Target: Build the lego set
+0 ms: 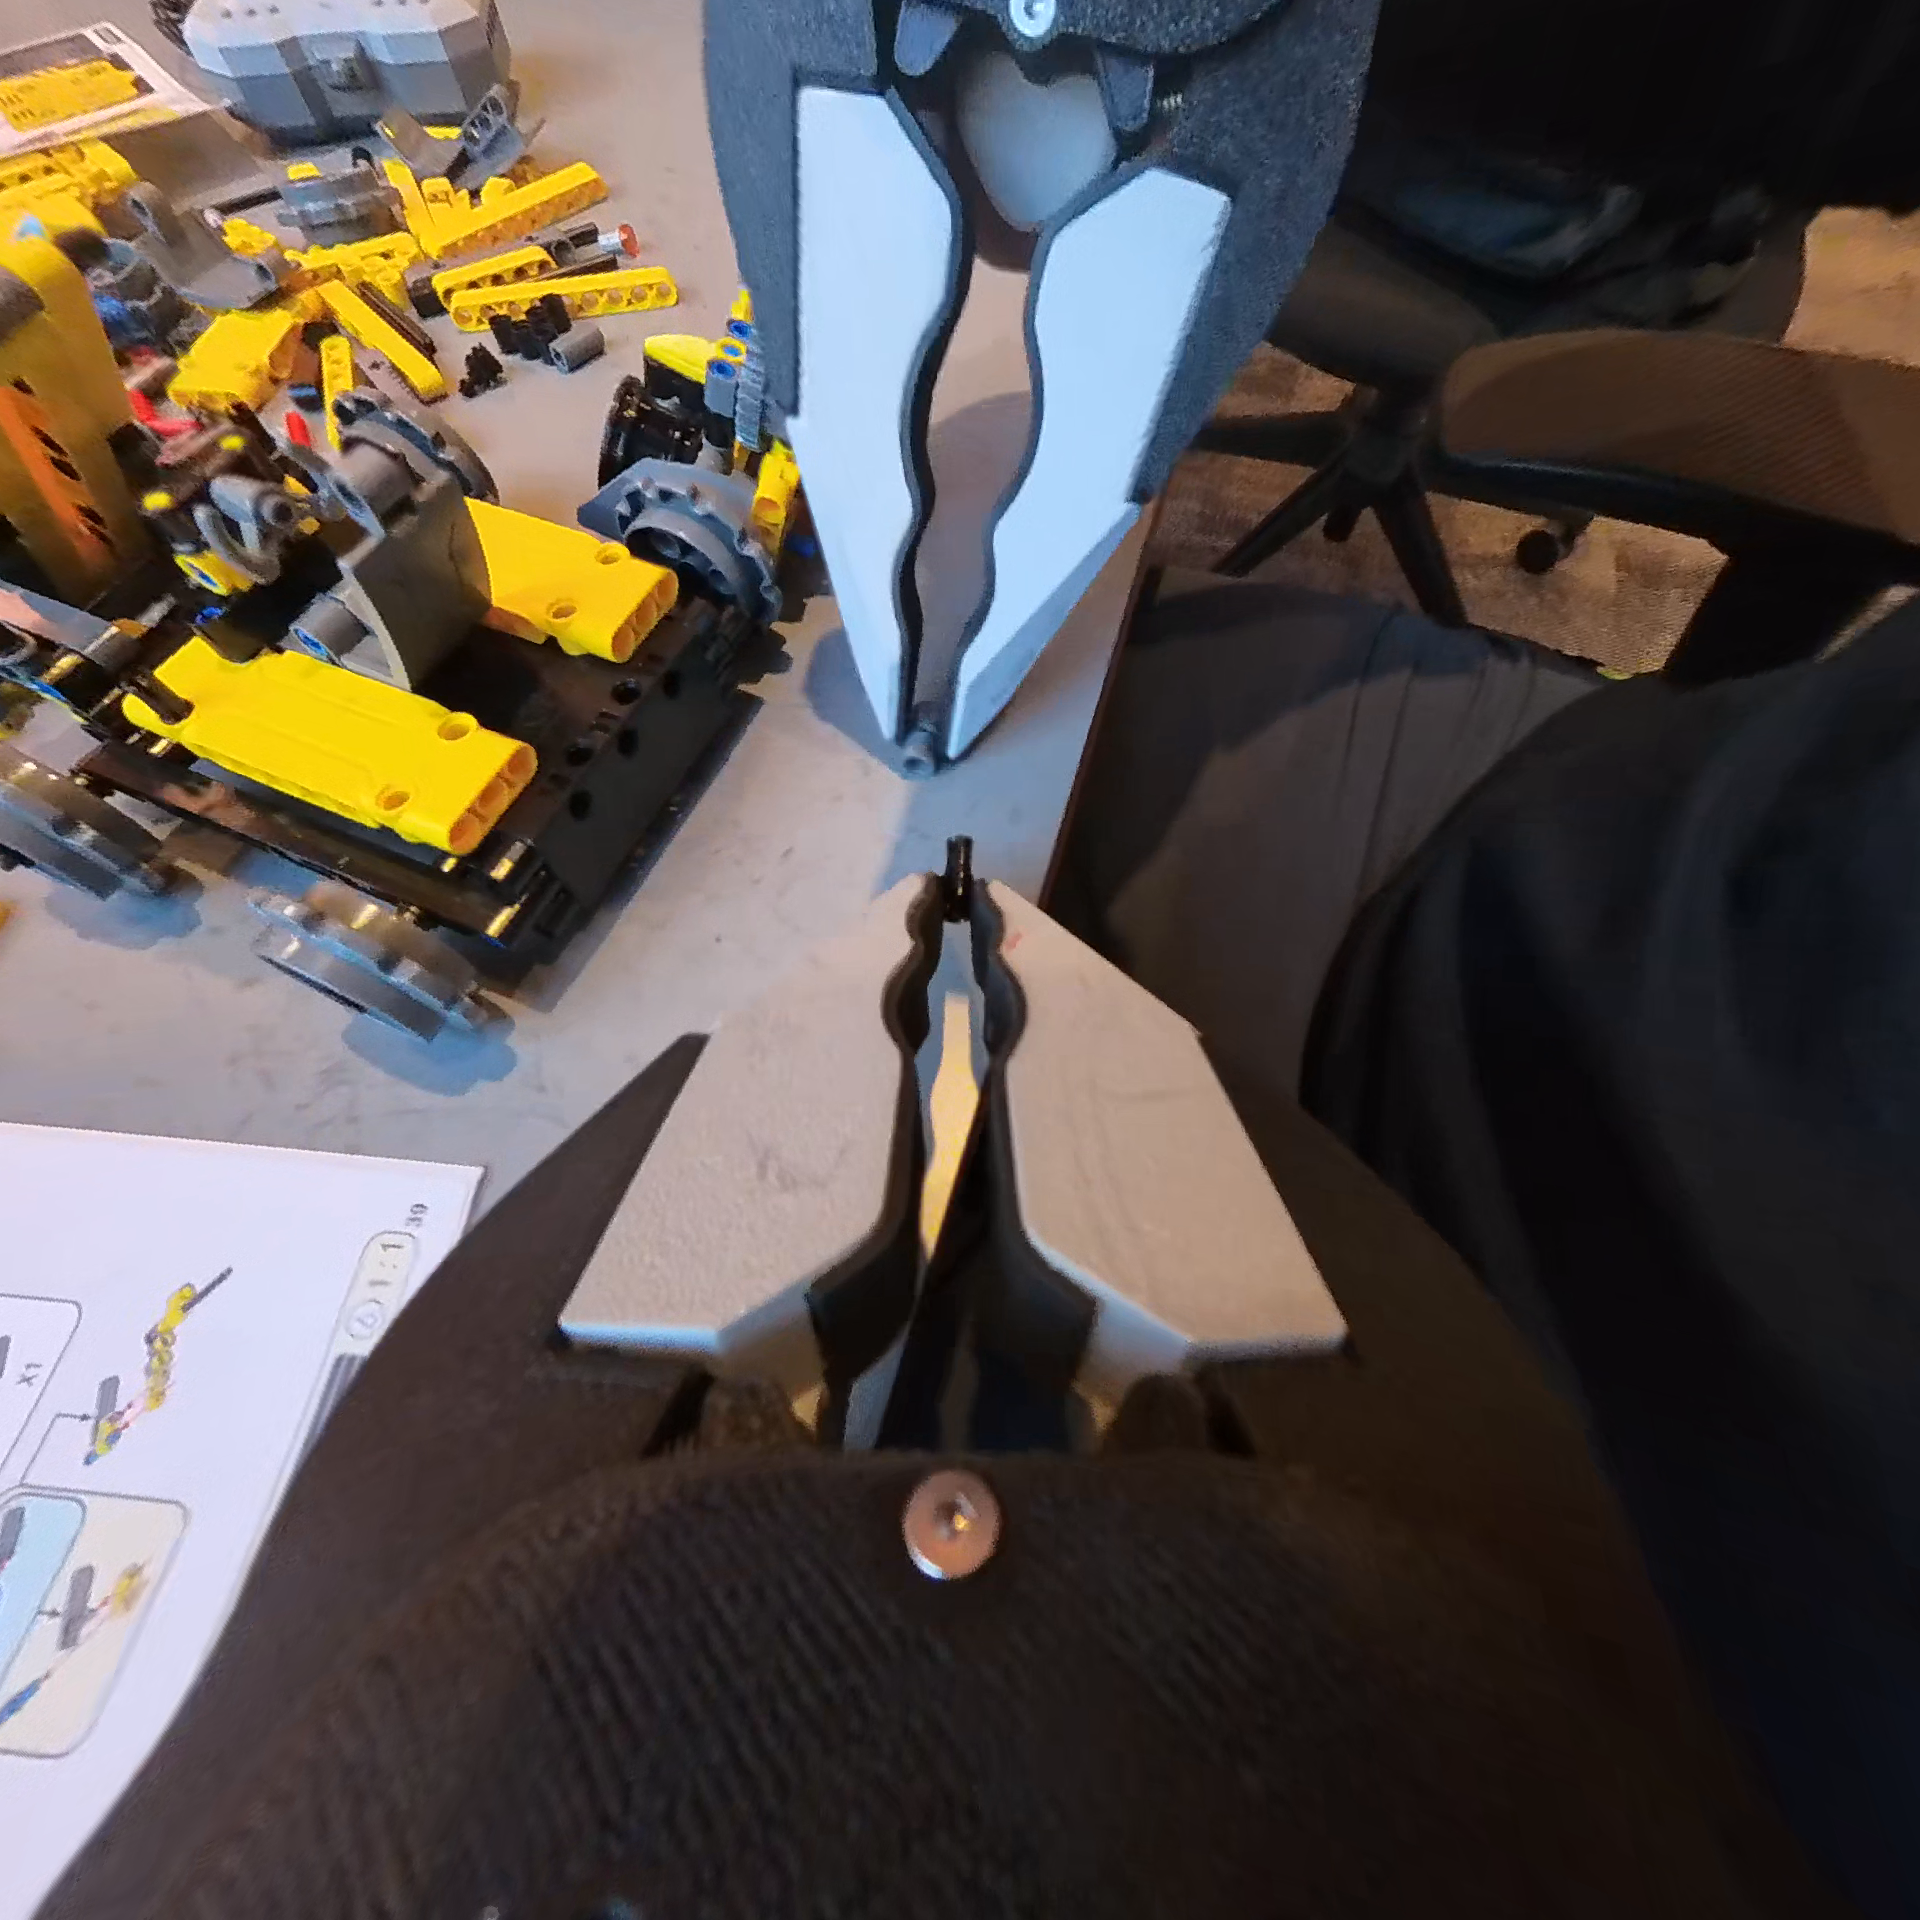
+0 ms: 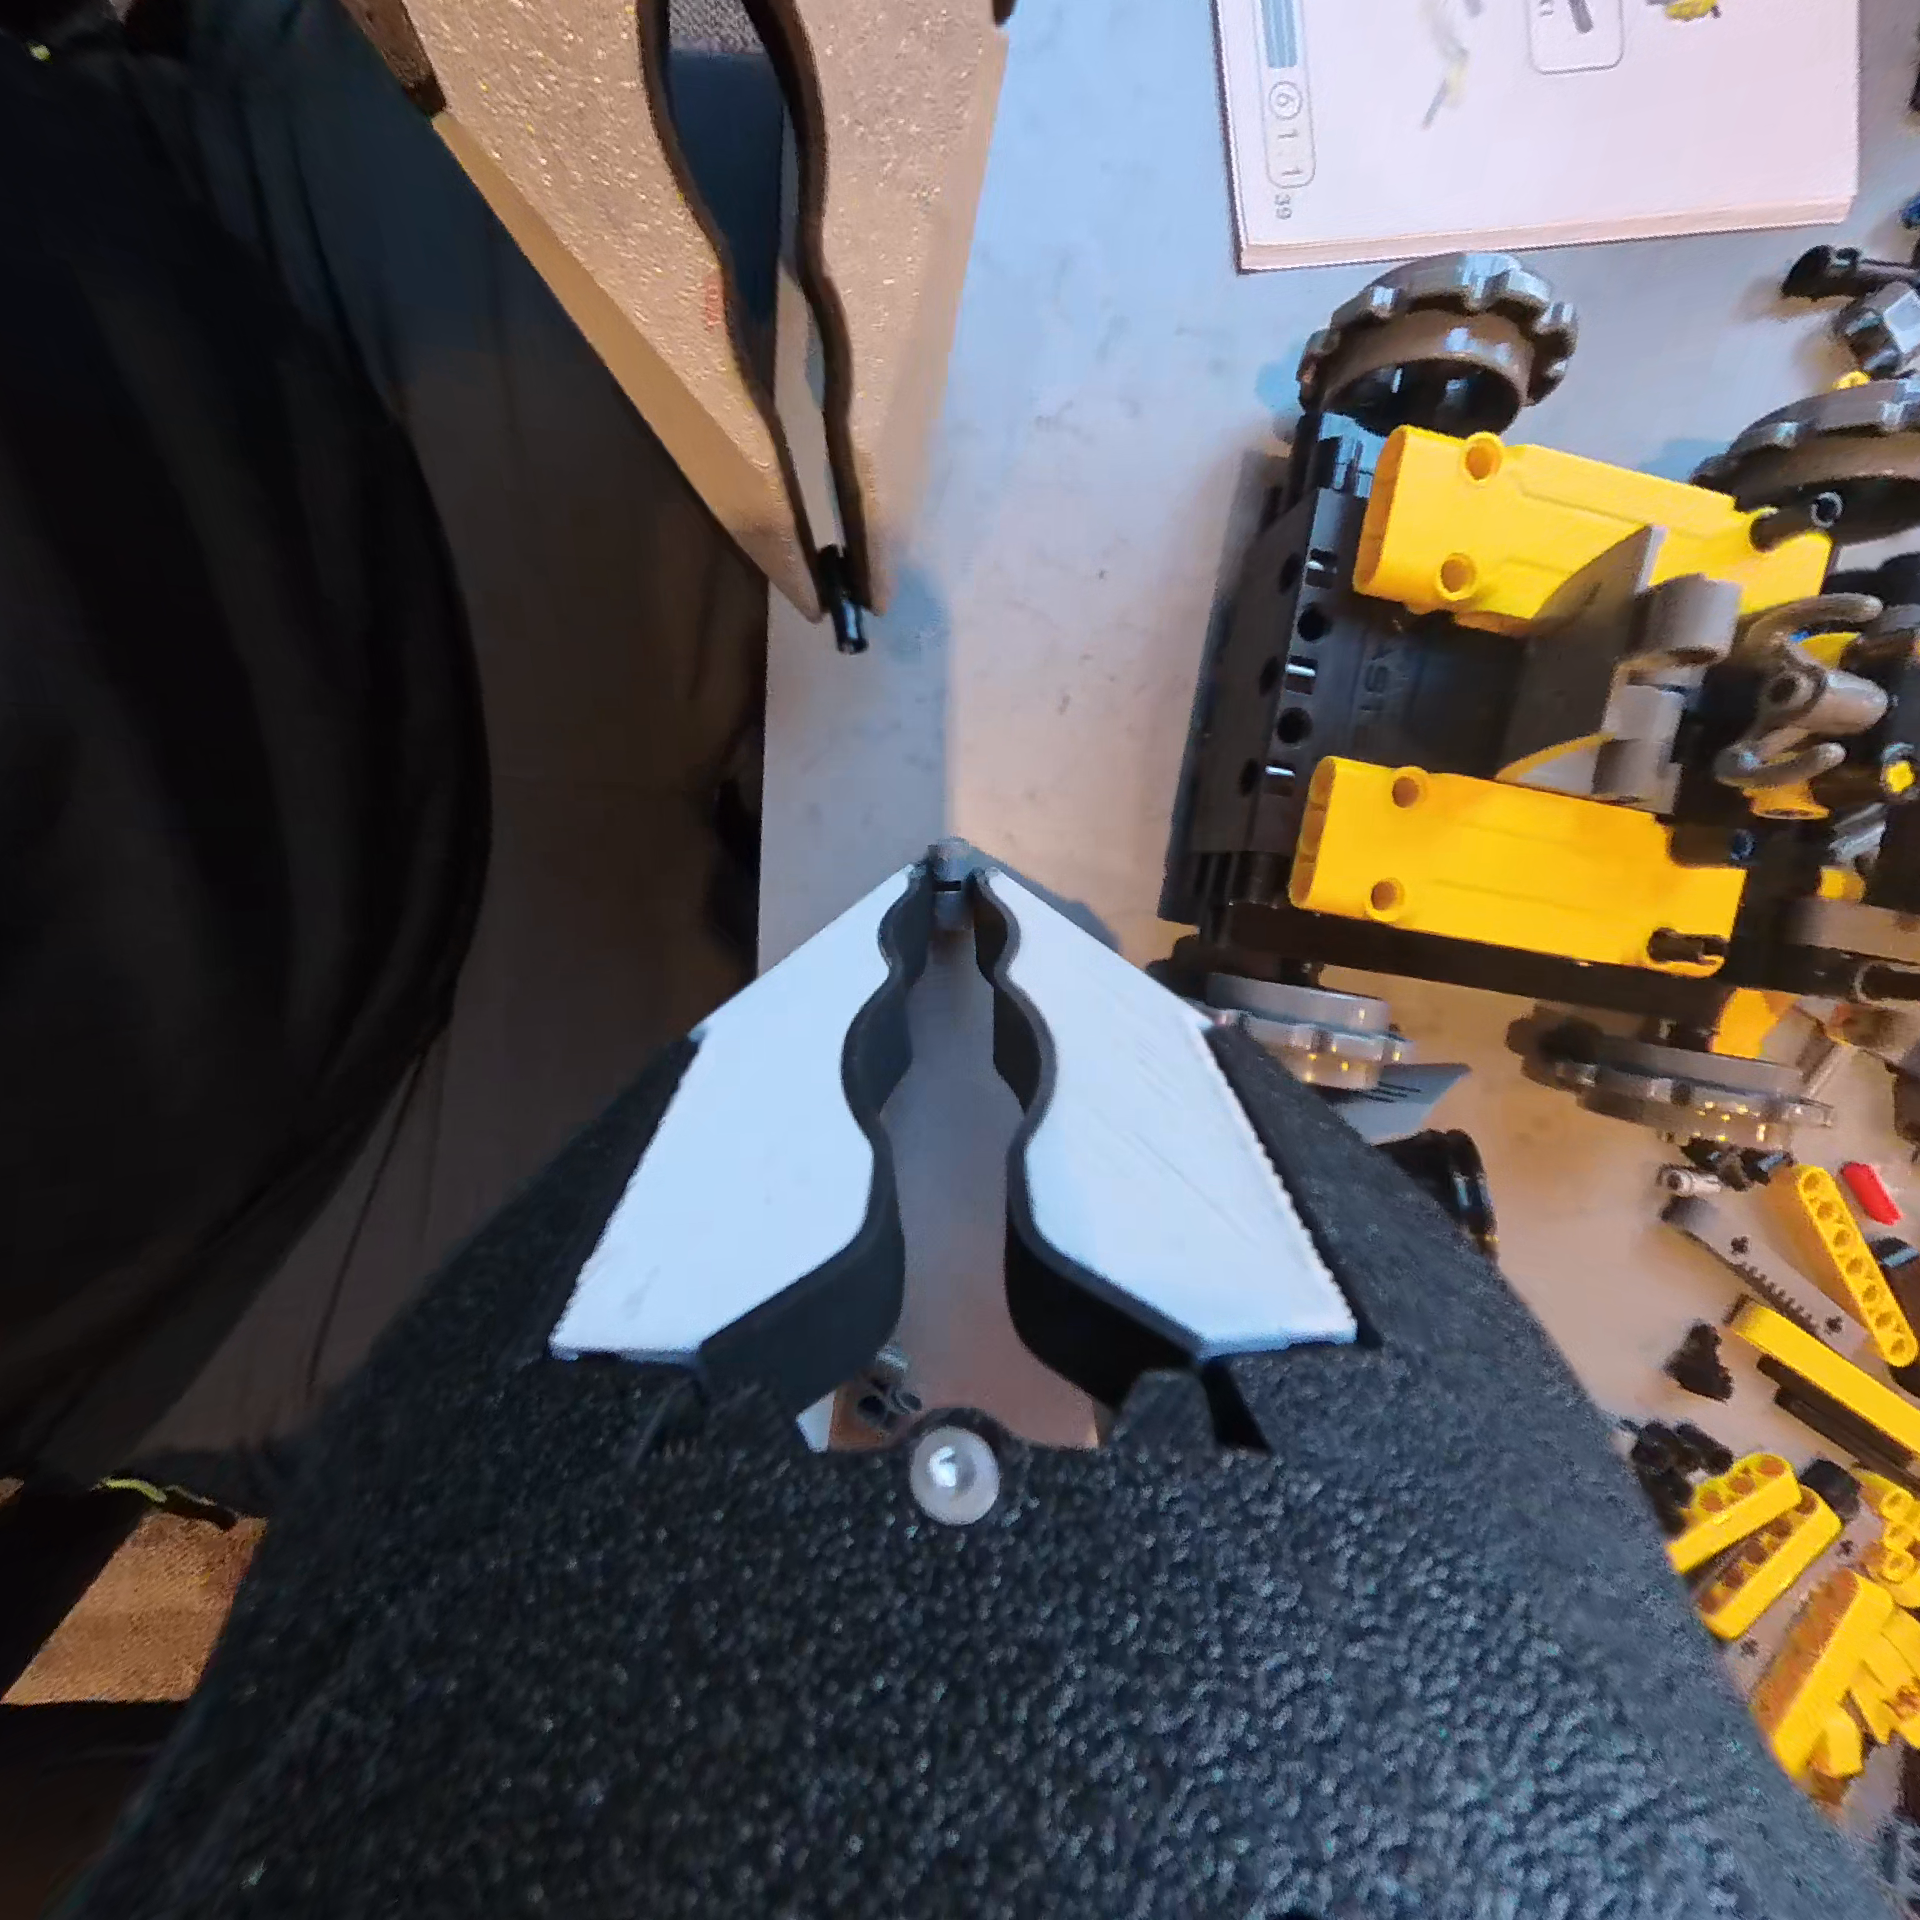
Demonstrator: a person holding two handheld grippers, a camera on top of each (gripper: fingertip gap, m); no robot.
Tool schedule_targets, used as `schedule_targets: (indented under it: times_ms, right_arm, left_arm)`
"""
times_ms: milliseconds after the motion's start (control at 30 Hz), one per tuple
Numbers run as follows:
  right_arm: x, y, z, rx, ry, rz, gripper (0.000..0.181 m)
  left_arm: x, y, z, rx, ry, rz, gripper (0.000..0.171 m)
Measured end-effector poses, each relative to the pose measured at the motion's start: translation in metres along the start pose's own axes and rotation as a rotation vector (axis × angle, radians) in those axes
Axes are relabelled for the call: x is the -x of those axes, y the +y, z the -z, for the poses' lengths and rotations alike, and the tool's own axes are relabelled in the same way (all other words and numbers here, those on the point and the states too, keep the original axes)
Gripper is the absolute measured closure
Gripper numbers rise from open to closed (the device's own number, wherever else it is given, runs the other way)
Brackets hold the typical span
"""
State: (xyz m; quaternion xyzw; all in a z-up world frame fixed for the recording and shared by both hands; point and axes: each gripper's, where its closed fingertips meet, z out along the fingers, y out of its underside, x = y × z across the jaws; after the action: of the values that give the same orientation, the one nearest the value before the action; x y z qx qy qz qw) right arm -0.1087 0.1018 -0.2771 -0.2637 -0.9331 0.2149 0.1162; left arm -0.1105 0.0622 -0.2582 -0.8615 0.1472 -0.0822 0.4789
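Left tool (image 1: 957,902) is squeezed shut on a tiny black pin (image 1: 956,871). The pin sticks out past the tips, up in the air over the near edge of the grey table (image 1: 727,987). Right tool (image 2: 948,878) is squeezed shut too, on a small grey piece (image 2: 948,871) held right at its tips. In the left wrist view the right tool comes down from the top, and its grey piece (image 1: 918,750) is near the black pin. The two do not touch. There is a gap between them.

Both tools point at each other, tip to tip. It looks like the two small parts are being lined up, end facing end, but they are not joined.

On the table beside the tools sits a half-built toy truck (image 1: 343,717) made of yellow and black bricks, with grey wheels (image 1: 353,956) on its side. Farther back lie many loose yellow beams (image 1: 561,296) and little black bits. An open building booklet (image 1: 187,1403) lies near the left tool. Off the table edge you can see a person's dark clothes (image 1: 1662,1143) and a black office chair (image 1: 1507,478).

Both parts are very small, so they could slip out if the squeeze gets weak.
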Motion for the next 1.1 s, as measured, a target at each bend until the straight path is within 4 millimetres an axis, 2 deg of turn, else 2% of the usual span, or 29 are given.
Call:
schedule_targets:
  times_ms: [133,367,467,600,1100]
  right_arm:
    - [0.0,0.001,0.001,-0.039,-0.001,-0.028,0.173]
    - [0.002,0.001,0.0,-0.095,-0.017,-0.064,0.174]
    - [0.002,0.0,0.0,-0.113,-0.015,-0.07,0.174]
    - [0.002,-0.001,-0.001,-0.124,-0.01,-0.083,0.174]
    - [0.002,-0.004,-0.002,-0.156,0.017,-0.134,0.174]
  left_arm:
    - [0.009,-0.009,-0.003,0.026,-0.013,-0.041,0.168]
    - [0.005,0.0,-0.019,0.143,0.065,-0.059,0.168]
    - [0.013,0.005,-0.025,0.205,0.053,-0.091,0.168]
    - [0.013,0.003,-0.03,0.212,0.095,-0.118,0.168]
    - [0.012,0.003,-0.03,0.233,0.165,-0.091,0.167]
